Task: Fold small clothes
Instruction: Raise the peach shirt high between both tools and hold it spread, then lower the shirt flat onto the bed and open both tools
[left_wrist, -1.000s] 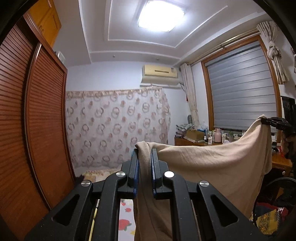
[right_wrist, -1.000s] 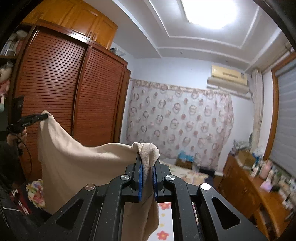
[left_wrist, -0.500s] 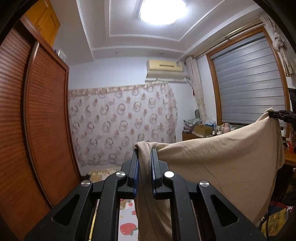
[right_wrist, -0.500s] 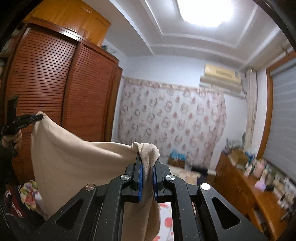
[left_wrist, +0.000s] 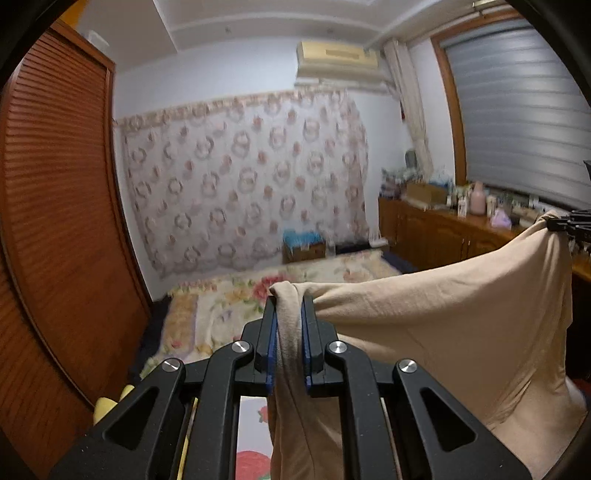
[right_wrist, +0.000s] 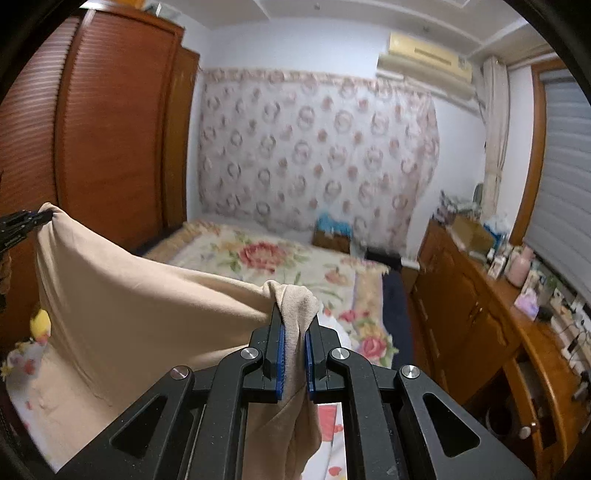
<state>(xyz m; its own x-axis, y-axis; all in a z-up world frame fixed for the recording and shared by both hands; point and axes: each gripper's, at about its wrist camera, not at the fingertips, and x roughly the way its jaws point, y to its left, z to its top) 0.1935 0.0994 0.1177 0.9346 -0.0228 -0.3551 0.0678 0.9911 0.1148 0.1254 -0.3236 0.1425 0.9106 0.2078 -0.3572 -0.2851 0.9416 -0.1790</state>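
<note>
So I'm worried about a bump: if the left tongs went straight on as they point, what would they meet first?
Probably the floral blanket on the bed; nothing else shows beyond the left tongs gripping the beige garment, though depth is unclear.

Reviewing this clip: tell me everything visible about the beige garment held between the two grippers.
The beige garment is plain, soft, thin knit-looking cloth with no print visible. It hangs in the air, spread between two pinched spots: the left gripper is shut on one bunched edge, the right gripper on another. The top edge sags slightly between them, and the rest drapes down in loose folds. It is held above the floral bed cover; whether its lower edge touches anything cannot be seen.
</note>
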